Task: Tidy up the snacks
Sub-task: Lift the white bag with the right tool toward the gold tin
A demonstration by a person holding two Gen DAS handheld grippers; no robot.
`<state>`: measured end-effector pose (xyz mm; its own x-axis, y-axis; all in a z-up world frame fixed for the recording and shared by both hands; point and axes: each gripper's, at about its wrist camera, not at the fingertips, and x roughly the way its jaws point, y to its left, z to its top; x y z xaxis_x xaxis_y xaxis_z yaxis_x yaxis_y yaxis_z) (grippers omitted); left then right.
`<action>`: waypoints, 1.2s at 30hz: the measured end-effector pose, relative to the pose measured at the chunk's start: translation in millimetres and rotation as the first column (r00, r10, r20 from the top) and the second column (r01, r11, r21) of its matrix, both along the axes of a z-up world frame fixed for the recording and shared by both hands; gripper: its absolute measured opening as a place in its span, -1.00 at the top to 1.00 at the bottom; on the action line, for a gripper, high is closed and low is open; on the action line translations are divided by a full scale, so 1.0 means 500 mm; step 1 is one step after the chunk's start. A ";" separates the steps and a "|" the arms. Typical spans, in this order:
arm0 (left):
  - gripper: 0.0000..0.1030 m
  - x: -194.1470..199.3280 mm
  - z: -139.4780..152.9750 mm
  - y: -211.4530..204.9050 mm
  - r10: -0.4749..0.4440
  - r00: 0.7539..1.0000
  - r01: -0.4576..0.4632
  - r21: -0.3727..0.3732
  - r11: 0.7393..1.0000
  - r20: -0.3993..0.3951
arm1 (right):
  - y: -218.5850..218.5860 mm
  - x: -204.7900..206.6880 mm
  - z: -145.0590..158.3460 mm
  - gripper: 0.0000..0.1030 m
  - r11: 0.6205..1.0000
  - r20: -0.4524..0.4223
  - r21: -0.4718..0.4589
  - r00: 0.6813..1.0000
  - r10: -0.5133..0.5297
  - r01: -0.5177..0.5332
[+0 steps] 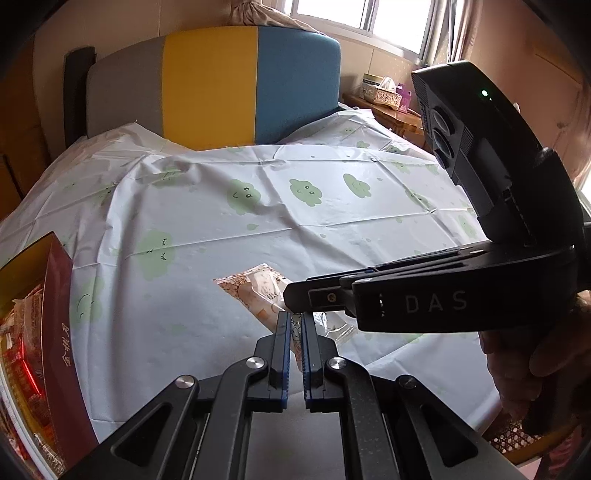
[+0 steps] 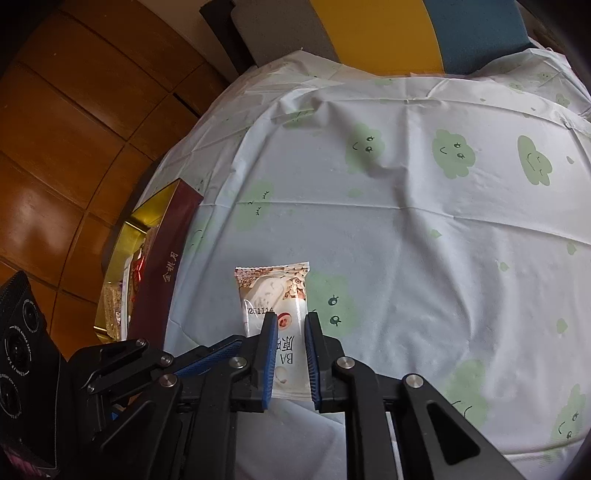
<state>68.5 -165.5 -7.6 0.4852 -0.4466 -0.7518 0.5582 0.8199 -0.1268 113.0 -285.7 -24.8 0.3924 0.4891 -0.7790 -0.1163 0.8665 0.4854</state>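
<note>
White plastic snack packet with orange print is pinched by both grippers: right gripper at its sides, left gripper at its edge; maroon box at ten o'clock on the desk.

Daylight enters from the bright window at top of the left wrist view; panes are blown out white, no detail beyond. The glossy white plastic tablecloth with green cloud faces carries a soft sheen in its creases, evenly lit, with only faint shadows. The right wrist view is dimmer; the polished brown wooden floor shows dull warm reflections. The open dark red box with gold lining glints along its inner wall. Strong fisheye bending throughout: straight edges bow, and black vignette fills the corners. Focus is sharp at centre, softer toward the rims. Slight graininess in dark parts.
</note>
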 end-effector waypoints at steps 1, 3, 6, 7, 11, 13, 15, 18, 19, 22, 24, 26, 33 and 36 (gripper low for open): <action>0.90 -0.002 0.002 0.002 0.002 1.000 -0.002 0.000 1.000 0.005 | 0.004 -0.001 0.001 0.72 1.000 0.005 0.002 1.000 0.004 -0.004; 0.90 -0.007 0.004 0.005 0.003 1.000 -0.003 -0.001 1.000 0.010 | 0.006 -0.003 0.004 0.72 1.000 0.016 0.006 1.000 0.013 -0.013; 0.90 -0.011 0.009 0.008 0.006 1.000 -0.006 0.000 1.000 0.020 | 0.010 -0.008 0.008 0.72 1.000 0.027 0.010 0.999 0.023 -0.023; 0.90 -0.014 0.012 0.009 0.007 1.000 -0.007 0.001 1.000 0.025 | 0.012 -0.008 0.010 0.72 1.000 0.031 0.010 0.999 0.026 -0.027; 0.90 -0.020 0.015 0.016 0.012 1.000 -0.012 -0.002 1.000 0.028 | 0.015 -0.014 0.017 0.72 0.999 0.047 0.012 0.998 0.043 -0.044; 0.90 -0.024 0.017 0.023 0.014 0.999 -0.014 -0.002 1.000 0.029 | 0.020 -0.016 0.019 0.72 0.999 0.052 0.012 0.997 0.053 -0.053; 0.90 -0.030 0.020 0.031 0.016 0.999 -0.016 -0.006 1.000 0.030 | 0.027 -0.019 0.022 0.74 0.998 0.057 0.013 0.996 0.065 -0.066; 0.90 -0.037 0.025 0.046 0.020 0.999 -0.020 -0.012 1.000 0.029 | 0.035 -0.023 0.024 0.74 0.997 0.061 0.026 0.995 0.075 -0.076; 0.90 -0.040 0.027 0.051 0.021 0.999 -0.021 -0.012 1.000 0.031 | 0.039 -0.025 0.026 0.74 0.996 0.064 0.029 0.995 0.078 -0.079; 0.90 -0.050 0.036 0.068 0.032 0.999 -0.031 -0.021 0.999 0.039 | 0.058 -0.031 0.033 0.74 0.995 0.073 0.020 0.993 0.095 -0.097; 0.90 -0.055 0.043 0.082 0.045 0.998 -0.044 -0.032 0.999 0.043 | 0.069 -0.036 0.038 0.74 0.995 0.081 0.024 0.992 0.094 -0.097; 0.90 -0.059 0.050 0.098 0.060 0.997 -0.058 -0.041 0.997 0.050 | 0.083 -0.040 0.045 0.74 0.995 0.091 0.020 0.991 0.098 -0.100; 0.90 -0.069 0.075 0.185 0.143 0.987 -0.137 -0.078 0.987 0.067 | 0.158 -0.040 0.070 0.74 0.990 0.130 0.015 0.982 0.134 -0.137; 0.90 -0.069 0.090 0.240 0.192 0.979 -0.185 -0.094 0.978 0.072 | 0.207 -0.034 0.081 0.73 0.985 0.149 0.016 0.975 0.166 -0.170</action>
